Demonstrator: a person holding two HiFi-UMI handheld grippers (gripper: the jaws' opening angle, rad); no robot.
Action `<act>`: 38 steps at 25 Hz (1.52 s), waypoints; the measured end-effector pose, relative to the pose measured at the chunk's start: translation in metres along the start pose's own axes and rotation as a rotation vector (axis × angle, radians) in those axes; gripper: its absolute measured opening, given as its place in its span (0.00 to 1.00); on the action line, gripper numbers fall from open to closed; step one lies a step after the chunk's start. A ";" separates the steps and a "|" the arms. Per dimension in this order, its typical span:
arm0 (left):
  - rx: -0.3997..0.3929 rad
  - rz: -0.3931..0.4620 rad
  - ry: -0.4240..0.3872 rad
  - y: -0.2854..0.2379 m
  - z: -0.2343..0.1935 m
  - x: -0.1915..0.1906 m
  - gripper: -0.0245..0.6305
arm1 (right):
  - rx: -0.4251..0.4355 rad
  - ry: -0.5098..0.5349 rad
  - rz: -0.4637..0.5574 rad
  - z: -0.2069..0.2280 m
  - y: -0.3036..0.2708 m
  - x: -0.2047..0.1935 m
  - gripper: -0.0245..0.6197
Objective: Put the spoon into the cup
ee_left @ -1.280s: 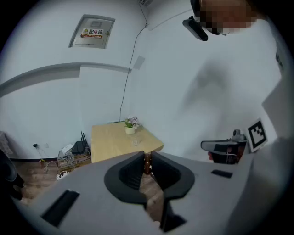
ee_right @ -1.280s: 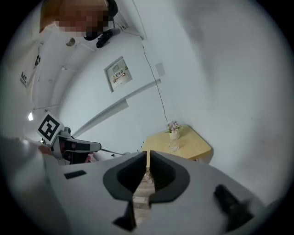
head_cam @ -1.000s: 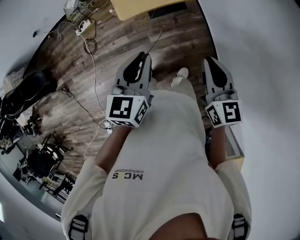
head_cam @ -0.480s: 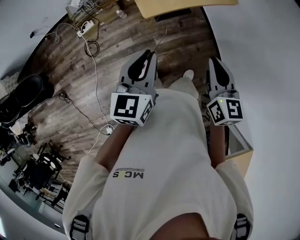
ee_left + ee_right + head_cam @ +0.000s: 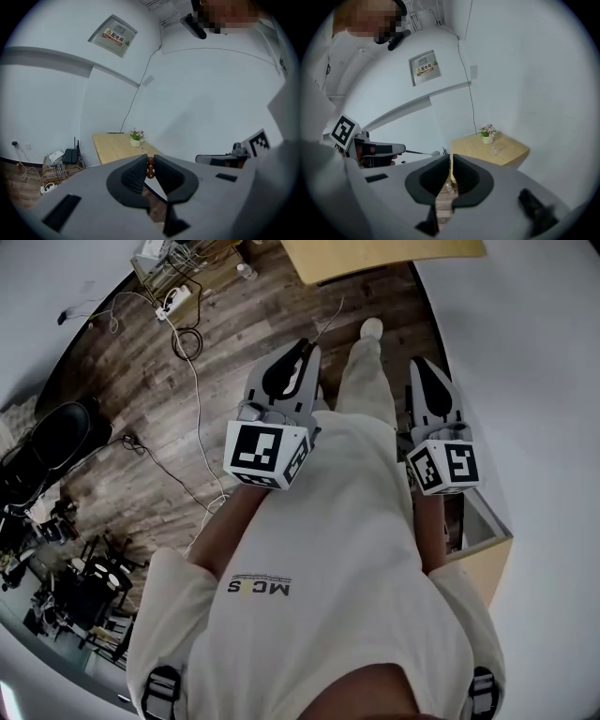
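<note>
Soft, even indoor light is filling all views; the white wall (image 5: pixel 211 93) is looking bright, without glare or hard shadows. Strong fisheye distortion is bending the wooden floor (image 5: pixel 244 320) in the head view. Black corners are framing both gripper views, where the left tool (image 5: pixel 149 158) and right tool (image 5: pixel 451 157) are appearing slightly soft.

Left gripper (image 5: pixel 304 347), right gripper (image 5: pixel 418 365) closed
</note>
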State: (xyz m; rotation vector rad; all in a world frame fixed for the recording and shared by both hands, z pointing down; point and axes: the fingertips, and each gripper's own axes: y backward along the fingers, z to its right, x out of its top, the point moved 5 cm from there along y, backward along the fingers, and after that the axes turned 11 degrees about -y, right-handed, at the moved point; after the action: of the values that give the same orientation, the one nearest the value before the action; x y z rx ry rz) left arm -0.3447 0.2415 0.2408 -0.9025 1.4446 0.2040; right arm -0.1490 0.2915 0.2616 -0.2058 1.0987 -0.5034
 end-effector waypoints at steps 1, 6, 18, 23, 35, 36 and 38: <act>-0.003 -0.007 -0.006 -0.012 -0.001 0.000 0.11 | -0.002 -0.004 0.005 0.009 -0.008 0.003 0.10; -0.002 0.009 -0.027 -0.082 -0.006 0.031 0.11 | 0.006 -0.004 0.021 0.058 -0.060 0.043 0.10; 0.066 -0.017 -0.077 -0.263 -0.020 0.113 0.11 | 0.129 0.017 0.048 0.178 -0.195 0.182 0.10; 0.071 -0.035 -0.046 -0.296 -0.017 0.120 0.11 | 0.150 0.010 0.025 0.202 -0.218 0.194 0.10; 0.002 -0.081 -0.012 -0.376 -0.023 0.108 0.11 | 0.127 -0.003 -0.012 0.224 -0.253 0.182 0.10; -0.003 -0.086 -0.005 -0.380 -0.023 0.107 0.11 | 0.123 -0.004 -0.010 0.226 -0.253 0.182 0.10; -0.013 -0.099 0.008 -0.385 -0.023 0.104 0.11 | 0.117 -0.008 -0.006 0.228 -0.254 0.182 0.10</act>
State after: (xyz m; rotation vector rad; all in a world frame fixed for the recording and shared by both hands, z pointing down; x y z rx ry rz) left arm -0.1035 -0.0703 0.3057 -0.9835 1.4033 0.1360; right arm 0.0453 -0.0377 0.3210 -0.1087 1.0581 -0.5700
